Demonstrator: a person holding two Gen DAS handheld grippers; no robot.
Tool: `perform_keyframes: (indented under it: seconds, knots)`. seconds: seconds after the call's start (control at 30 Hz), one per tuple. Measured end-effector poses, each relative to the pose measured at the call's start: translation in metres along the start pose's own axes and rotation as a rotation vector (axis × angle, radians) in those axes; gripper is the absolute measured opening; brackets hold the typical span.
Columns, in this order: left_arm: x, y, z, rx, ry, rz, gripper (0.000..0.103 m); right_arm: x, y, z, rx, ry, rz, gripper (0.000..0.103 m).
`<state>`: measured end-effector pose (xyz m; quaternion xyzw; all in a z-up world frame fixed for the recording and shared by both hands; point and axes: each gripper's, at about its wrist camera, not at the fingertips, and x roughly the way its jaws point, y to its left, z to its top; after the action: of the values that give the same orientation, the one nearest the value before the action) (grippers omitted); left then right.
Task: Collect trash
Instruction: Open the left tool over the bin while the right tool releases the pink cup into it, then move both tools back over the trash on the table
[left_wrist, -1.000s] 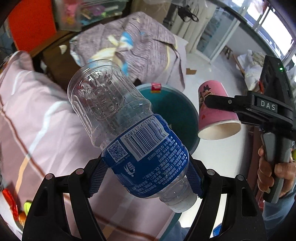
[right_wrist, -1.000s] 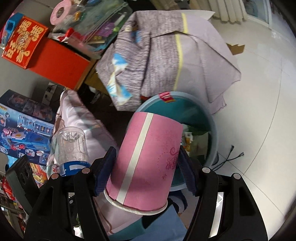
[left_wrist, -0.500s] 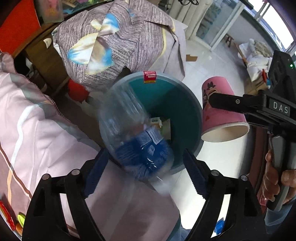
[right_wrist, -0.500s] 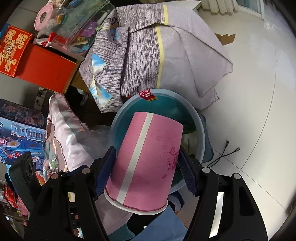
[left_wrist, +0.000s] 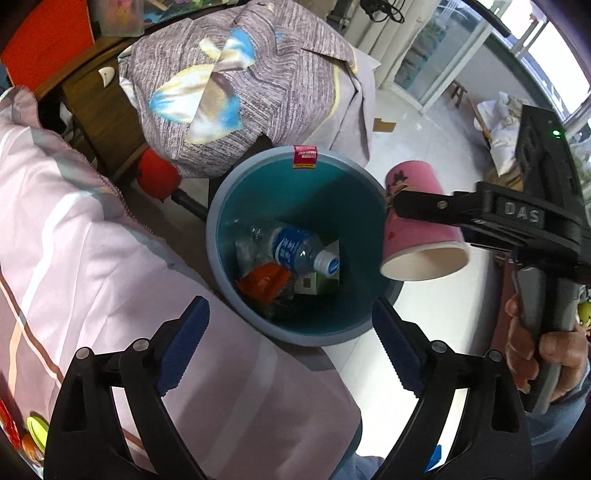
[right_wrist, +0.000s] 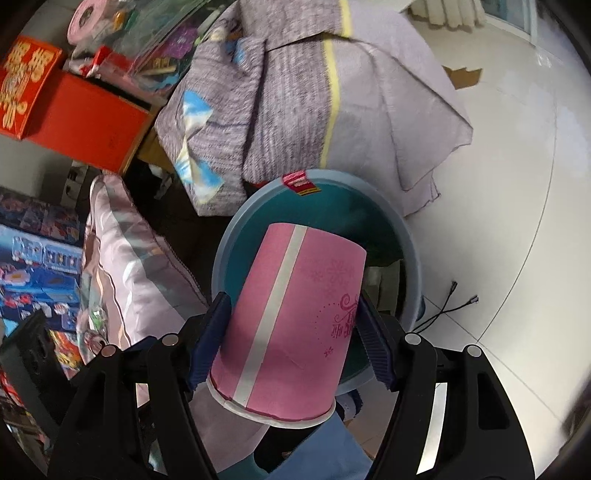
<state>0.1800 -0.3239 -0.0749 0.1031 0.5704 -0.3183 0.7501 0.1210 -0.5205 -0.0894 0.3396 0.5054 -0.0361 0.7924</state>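
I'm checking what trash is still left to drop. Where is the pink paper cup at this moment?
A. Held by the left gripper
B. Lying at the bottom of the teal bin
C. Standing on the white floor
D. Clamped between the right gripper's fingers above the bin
D: the pink paper cup sits clamped in the right gripper over the teal bin; the left gripper is open and empty.

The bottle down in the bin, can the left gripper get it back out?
Probably yes. The left gripper is open and empty above the bin, and the bottle lies on top of the other trash. The pink cup hangs at the rim, off to the side.
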Motion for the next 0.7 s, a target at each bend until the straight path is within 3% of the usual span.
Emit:
perform_keyframes:
  seconds: [0.17,0.7]
  knots:
    - [-0.009,0.007,-0.007,-0.021,-0.01,-0.009,0.091,0.01,0.021,-0.003,-0.049,0.03,0.0,0.073]
    - [-0.032,0.02,-0.028,-0.064,-0.047,-0.038,0.092,-0.002,0.026,-0.017,-0.023,0.025,-0.086,0.078]
